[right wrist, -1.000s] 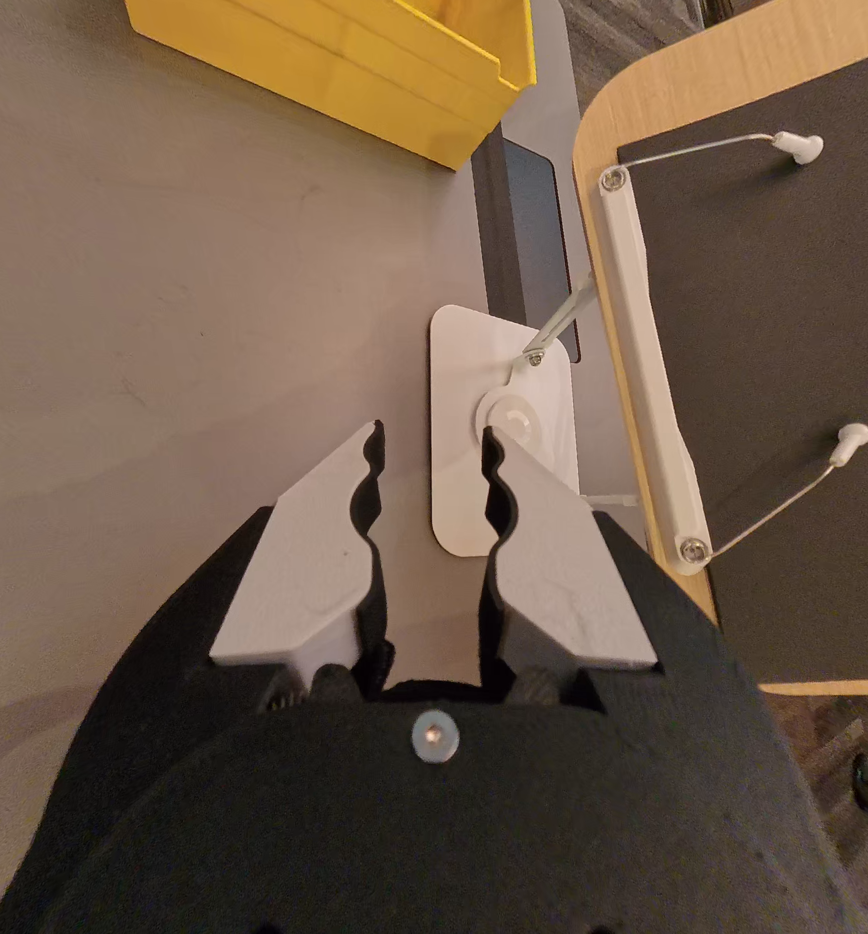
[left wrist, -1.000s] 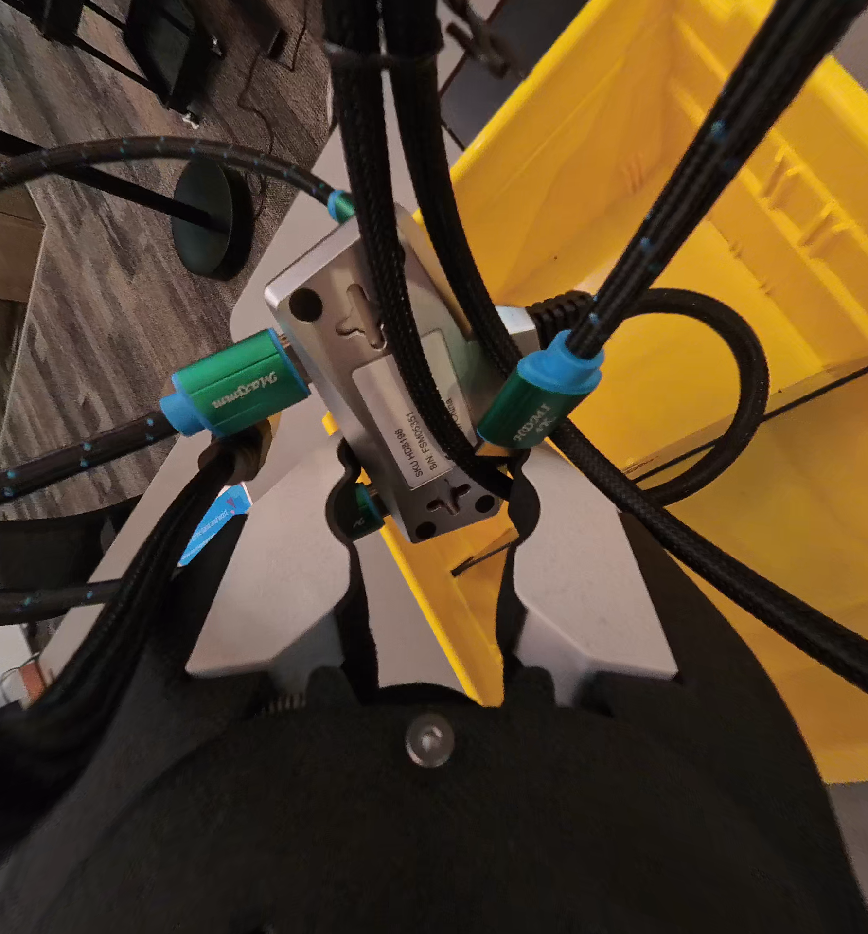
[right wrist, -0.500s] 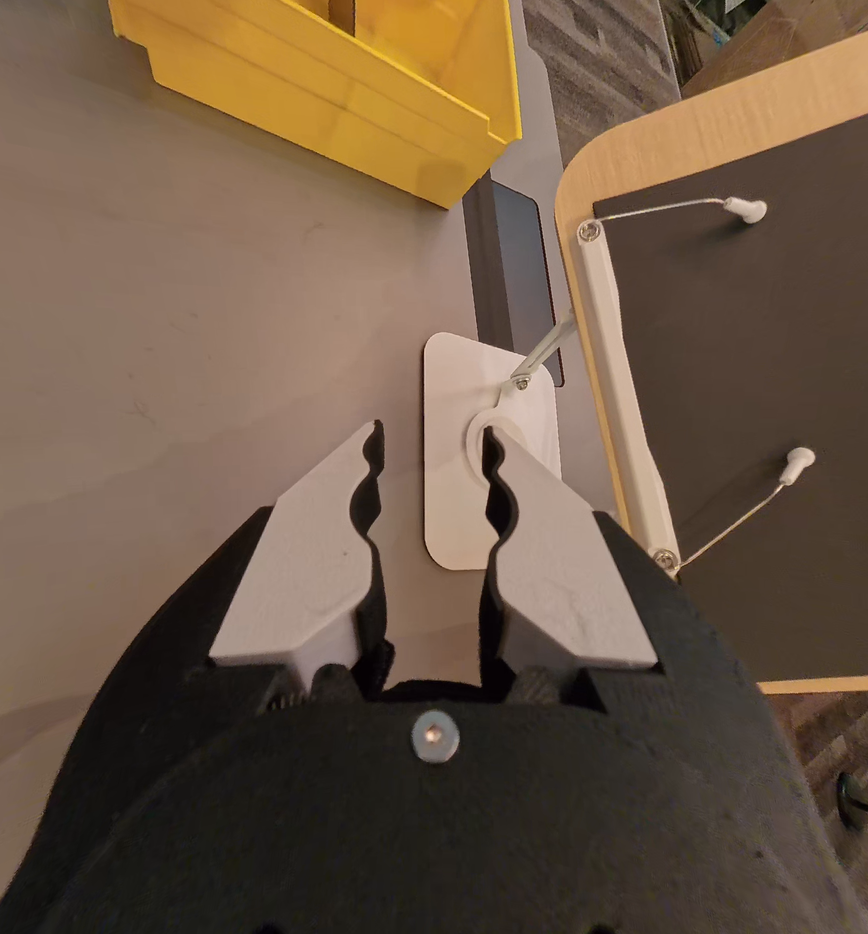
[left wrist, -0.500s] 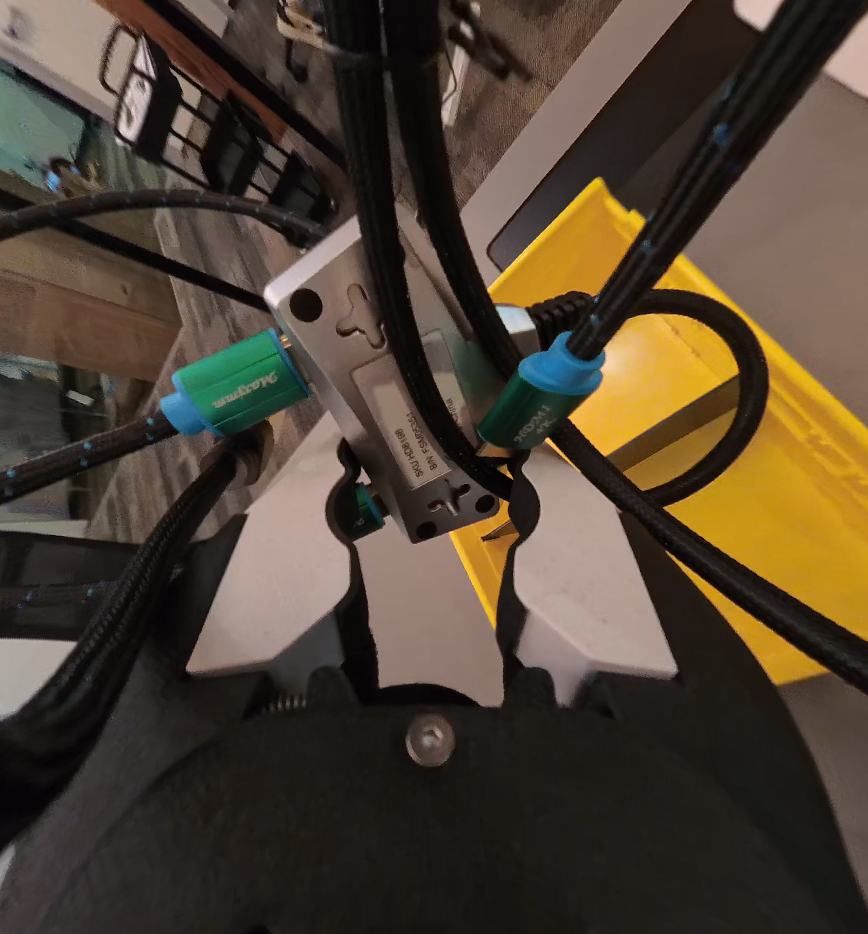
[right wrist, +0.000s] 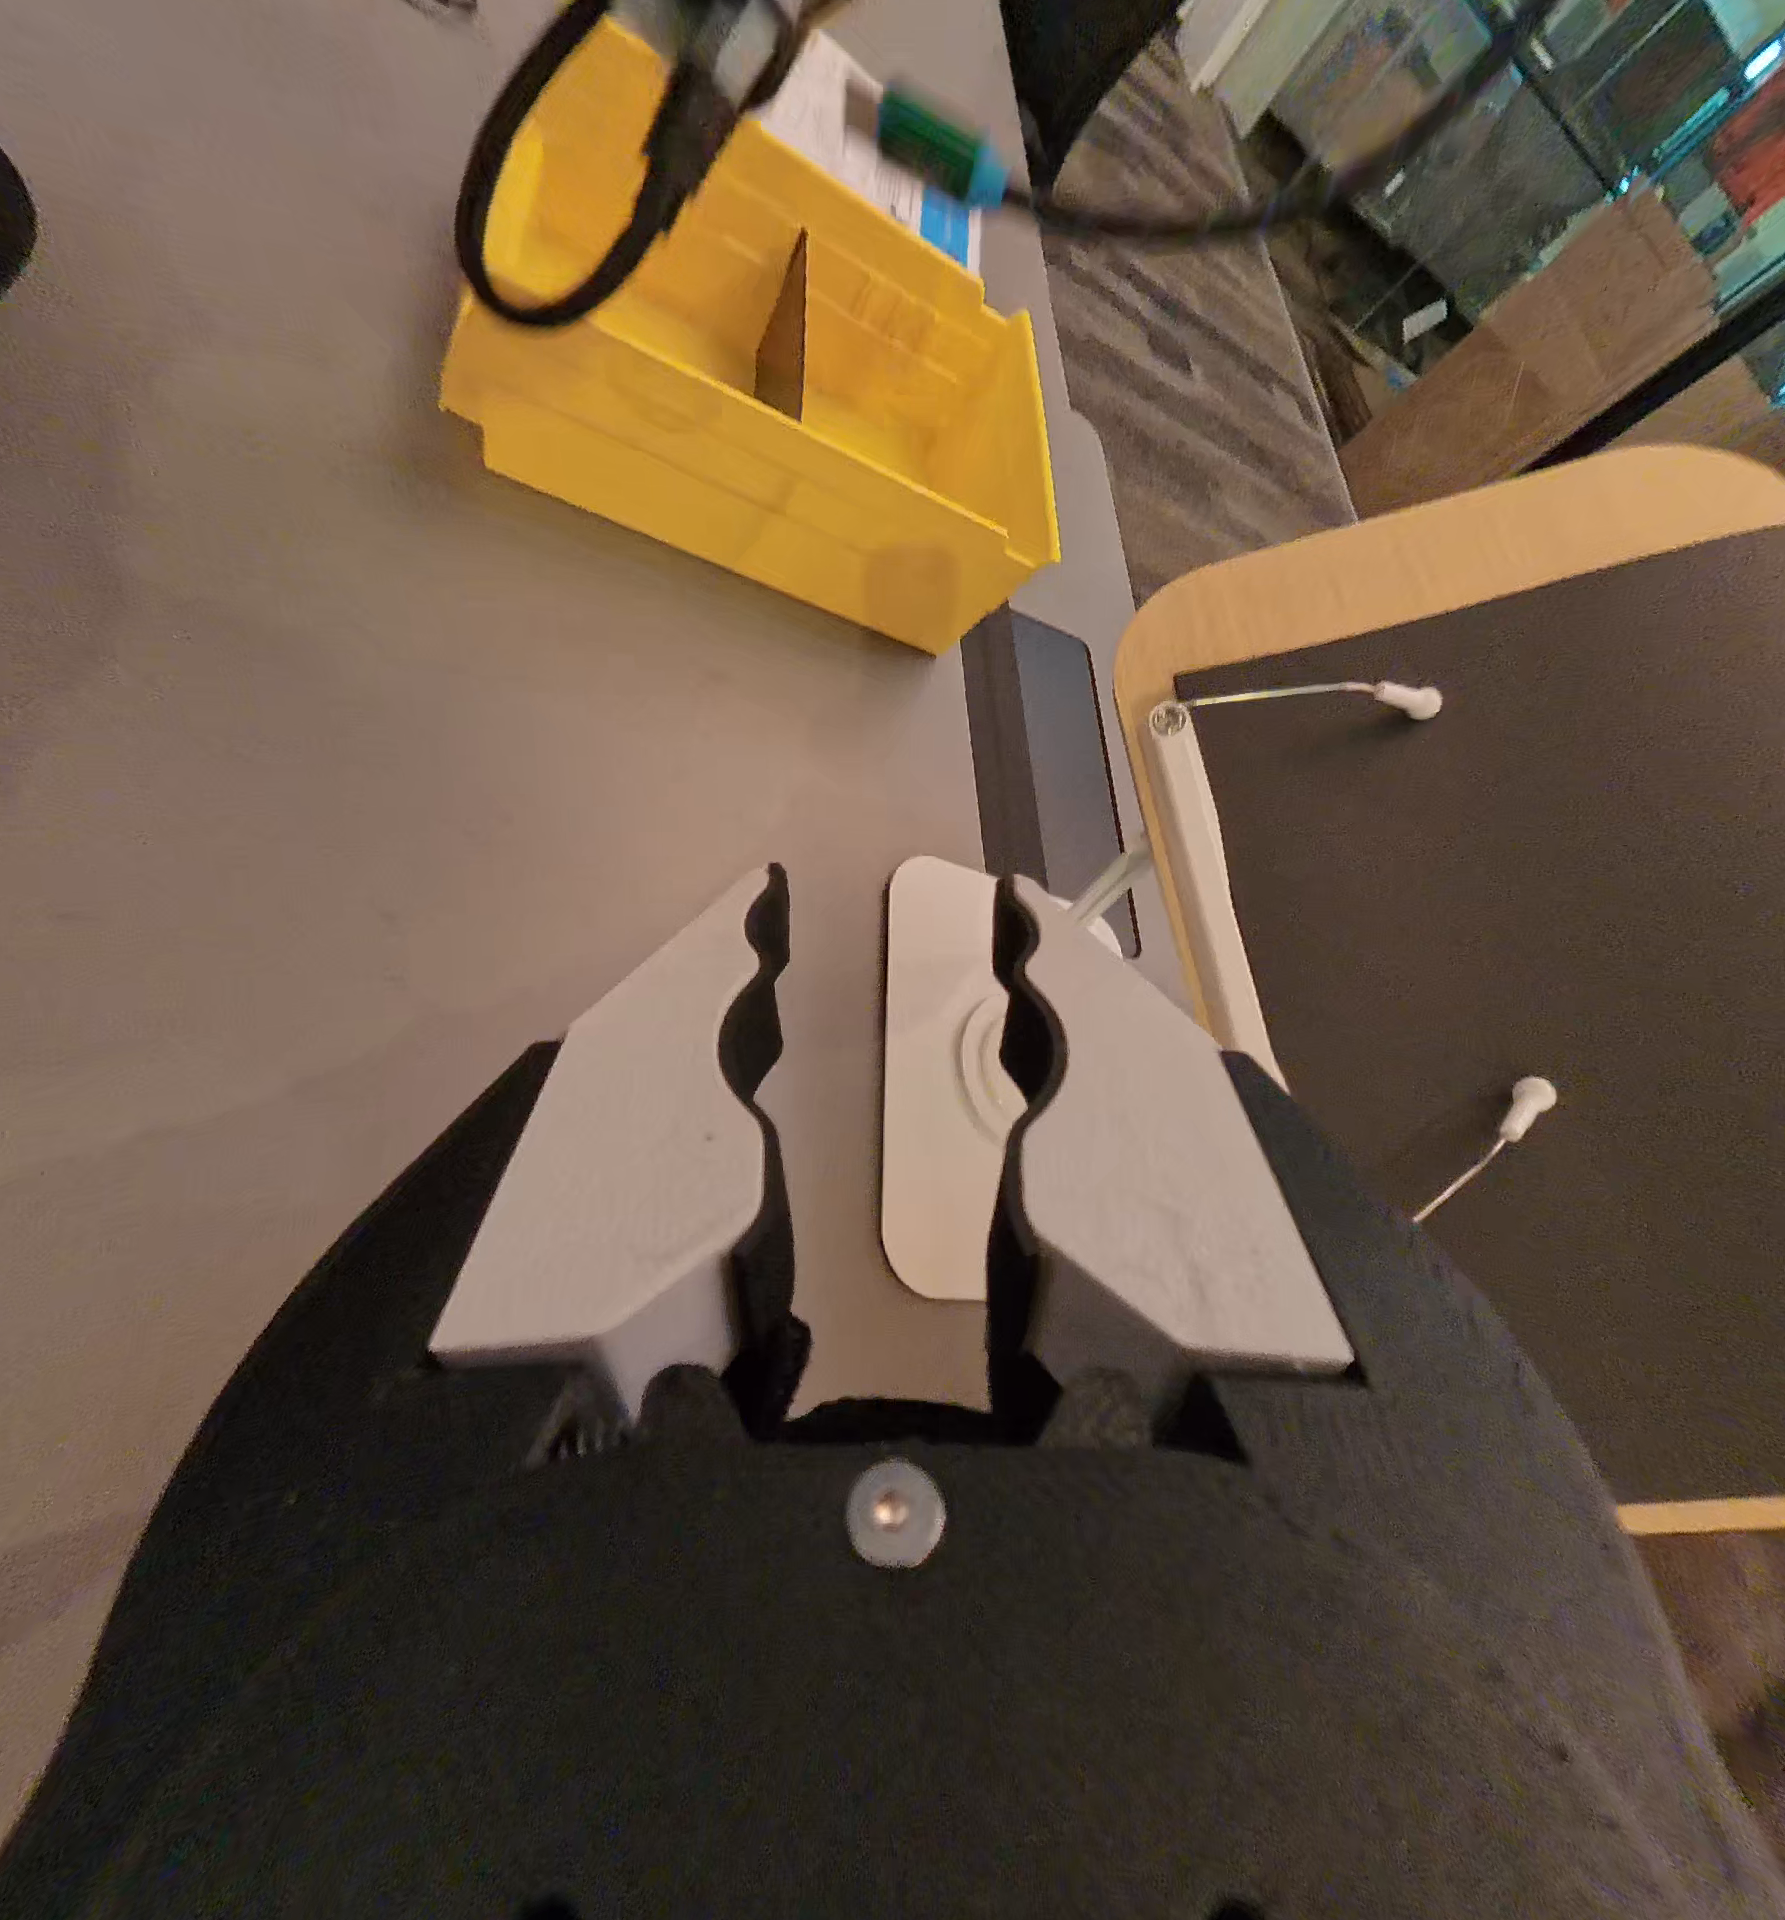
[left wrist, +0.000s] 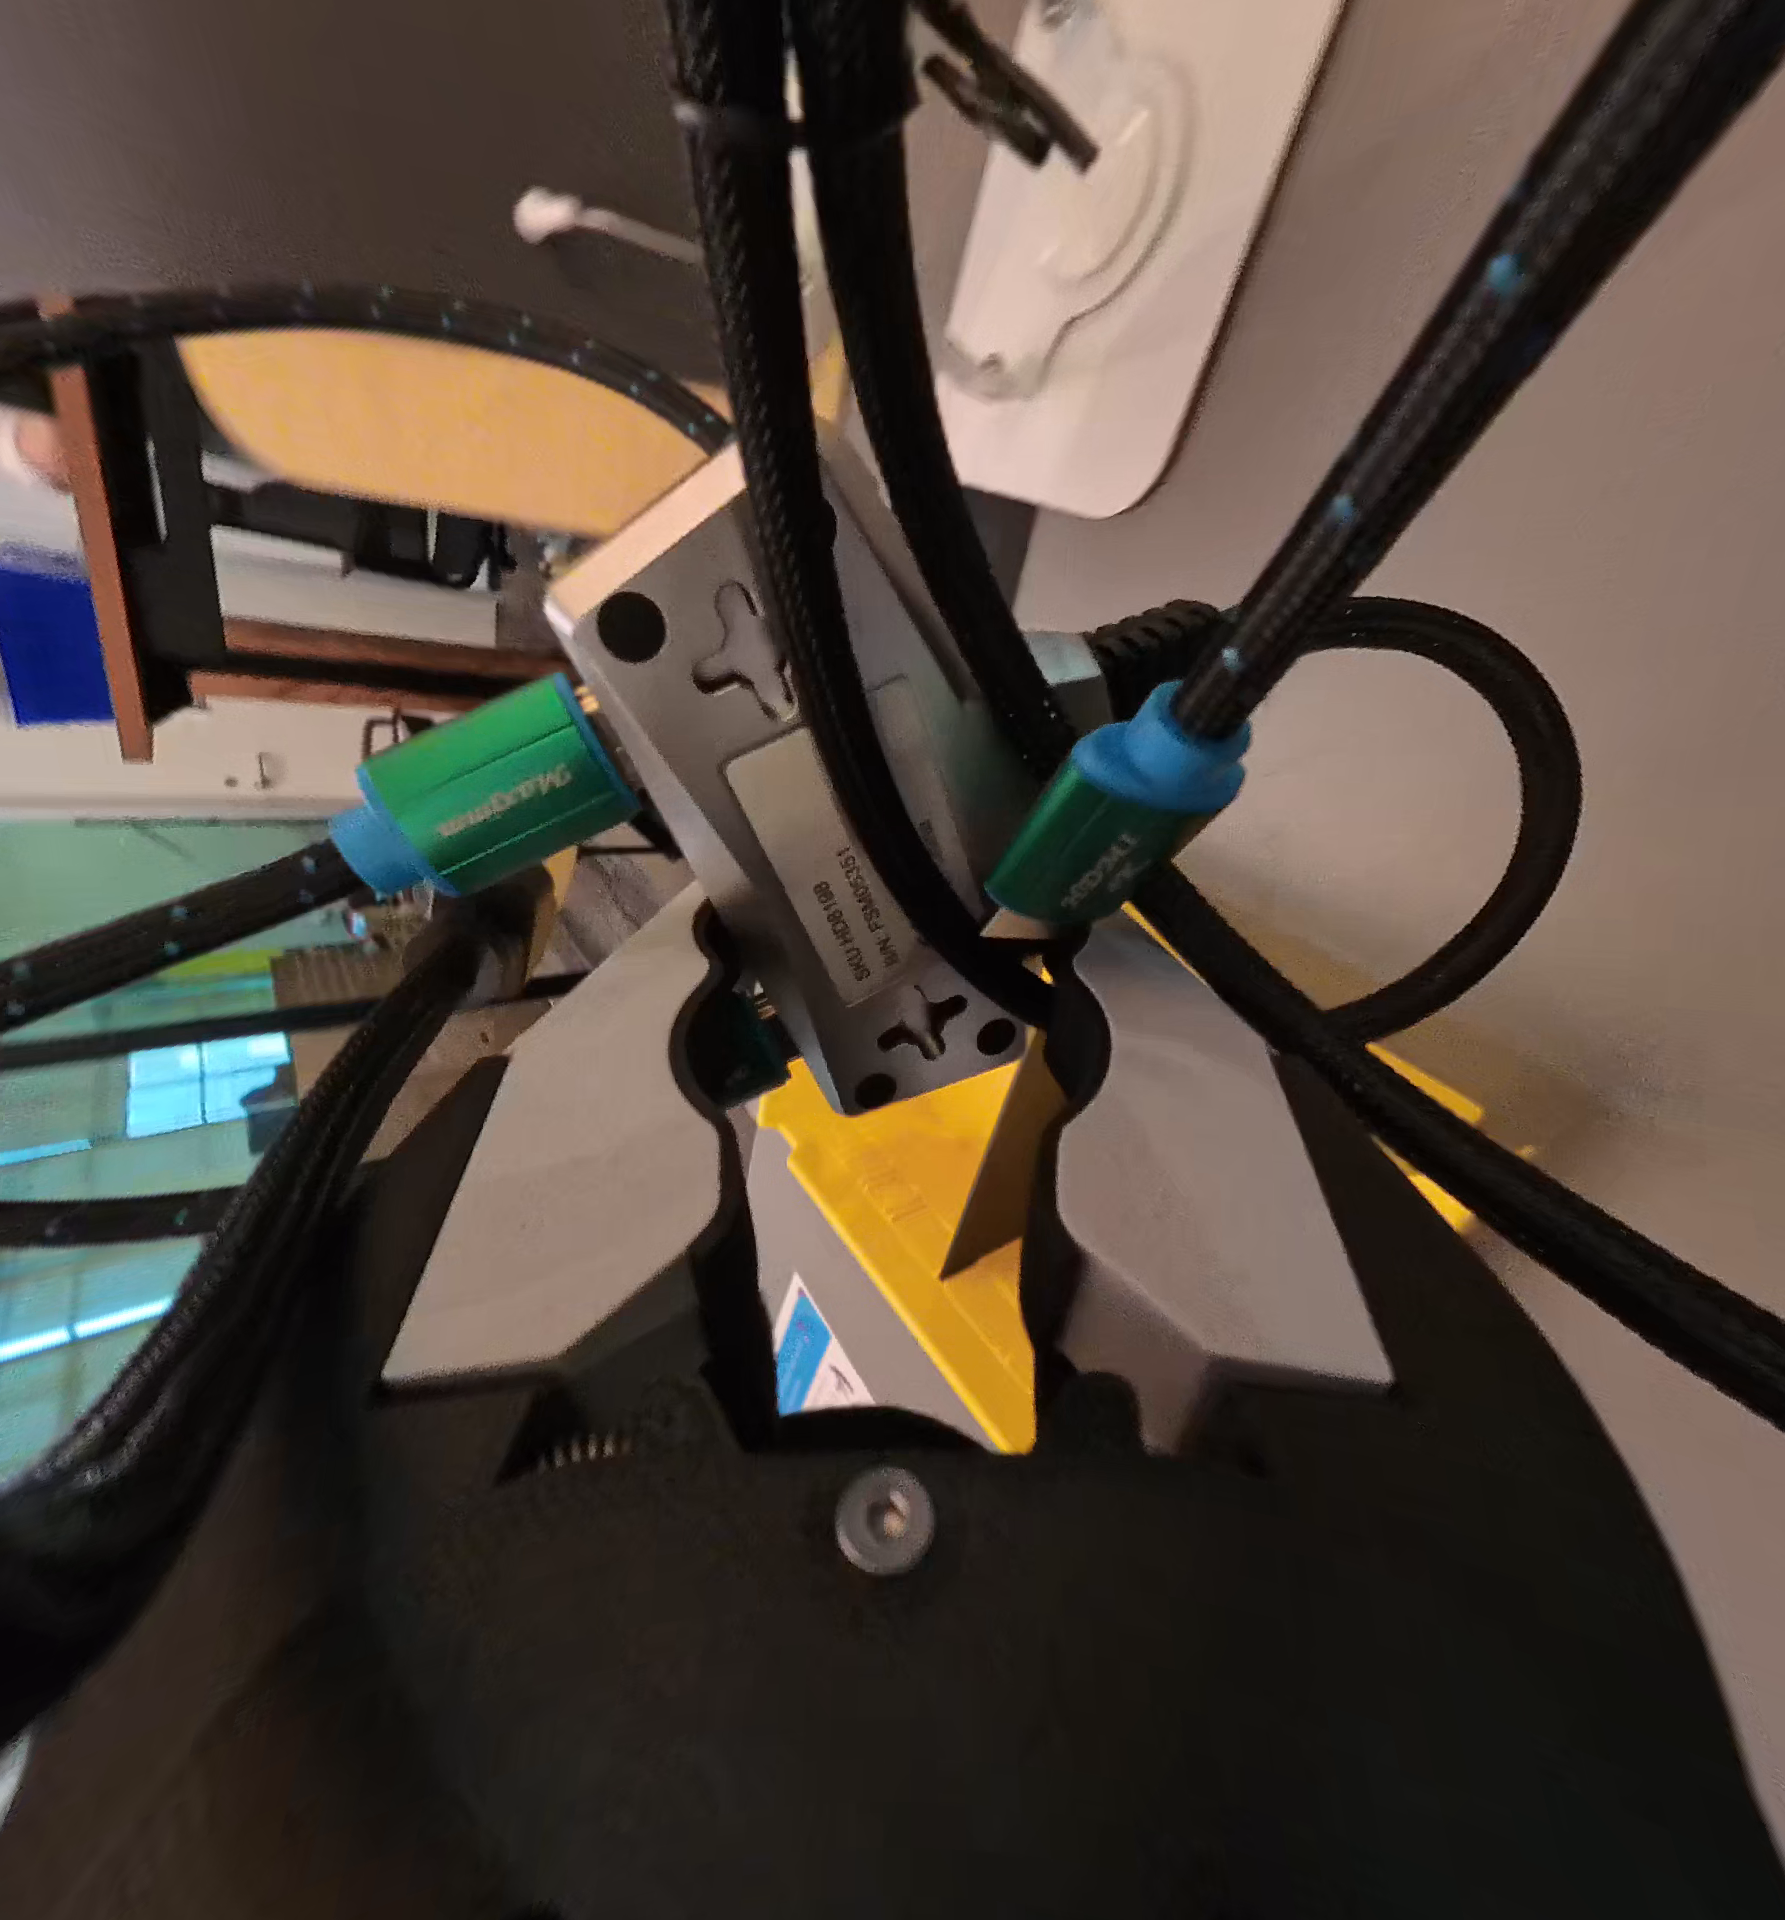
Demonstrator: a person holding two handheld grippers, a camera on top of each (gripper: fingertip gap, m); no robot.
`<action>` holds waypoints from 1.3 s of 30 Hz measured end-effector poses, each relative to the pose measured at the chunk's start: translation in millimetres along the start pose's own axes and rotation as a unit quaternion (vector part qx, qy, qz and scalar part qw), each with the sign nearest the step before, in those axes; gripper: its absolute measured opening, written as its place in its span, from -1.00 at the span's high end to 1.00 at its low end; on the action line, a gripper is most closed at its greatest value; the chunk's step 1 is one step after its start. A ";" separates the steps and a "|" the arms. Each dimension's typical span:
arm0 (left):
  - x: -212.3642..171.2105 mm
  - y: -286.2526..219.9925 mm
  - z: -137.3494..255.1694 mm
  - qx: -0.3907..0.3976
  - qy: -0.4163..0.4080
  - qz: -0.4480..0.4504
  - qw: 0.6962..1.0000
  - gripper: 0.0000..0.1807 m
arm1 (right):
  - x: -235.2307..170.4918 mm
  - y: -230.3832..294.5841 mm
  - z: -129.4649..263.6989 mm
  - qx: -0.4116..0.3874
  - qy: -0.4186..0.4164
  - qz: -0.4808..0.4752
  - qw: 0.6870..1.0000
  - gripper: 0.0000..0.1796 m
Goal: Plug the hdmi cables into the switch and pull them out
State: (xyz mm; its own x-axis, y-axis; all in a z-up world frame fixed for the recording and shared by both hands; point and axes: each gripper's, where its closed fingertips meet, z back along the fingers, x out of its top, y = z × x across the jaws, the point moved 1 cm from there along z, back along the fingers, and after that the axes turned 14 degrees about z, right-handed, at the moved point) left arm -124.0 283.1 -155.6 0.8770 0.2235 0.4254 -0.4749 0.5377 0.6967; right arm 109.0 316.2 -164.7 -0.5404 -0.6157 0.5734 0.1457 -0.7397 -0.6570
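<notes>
My left gripper is shut on the lower end of the silver HDMI switch and holds it in the air. A green HDMI plug sits in the switch's left side. A second green plug is at its right side. A third green plug shows by the left fingertip. Black braided cables cross over the switch. The switch with its cables also shows blurred at the top of the right wrist view. My right gripper is open and empty above the grey table.
A yellow bin stands on the table under the held switch; it also shows in the left wrist view. A white plate with a thin rod lies under my right fingertips. A dark board with a wooden edge is at the right. The left gripper's tips are roughly 25 cm from the right gripper's.
My left gripper has swung up and away from the bin with the switch still fixed in its grasp. My right gripper has tilted up, bringing the whole bin and the switch into view.
</notes>
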 end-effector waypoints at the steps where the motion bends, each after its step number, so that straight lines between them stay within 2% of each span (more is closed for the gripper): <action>1: 5.1 -12.1 -3.4 -0.007 0.000 -0.018 1.000 0.37 | 3.7 0.0 1.7 0.000 -0.008 0.001 1.000 0.58; 10: 20.5 -108.5 -40.2 -0.104 0.016 -0.162 0.981 0.37 | 12.7 -1.1 10.2 -0.004 -0.030 0.001 1.000 0.58; 20: 11.8 -201.8 -62.5 -0.249 0.026 -0.266 0.931 0.37 | 2.1 -2.6 10.9 -0.005 -0.018 -0.007 1.000 0.58; 26: 9.6 -238.1 -70.2 -0.347 0.033 -0.265 0.899 0.37 | -4.7 -3.2 10.5 -0.004 -0.011 -0.013 1.000 0.58; 31: -7.6 -255.8 -73.6 -0.428 0.086 -0.247 0.865 0.36 | -7.9 -2.3 9.3 -0.001 -0.005 -0.015 1.000 0.58; 39: -14.3 -256.9 -75.6 -0.448 0.125 -0.236 0.853 0.31 | -10.8 0.5 6.1 0.007 0.002 -0.015 1.000 0.58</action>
State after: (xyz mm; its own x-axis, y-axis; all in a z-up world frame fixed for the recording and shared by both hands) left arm -9.0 203.2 -384.3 0.9965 -0.0838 0.0060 0.0839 0.9964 -0.0128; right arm 120.0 320.9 -168.2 -0.5488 -0.5920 0.5903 0.1405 -0.7614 -0.6329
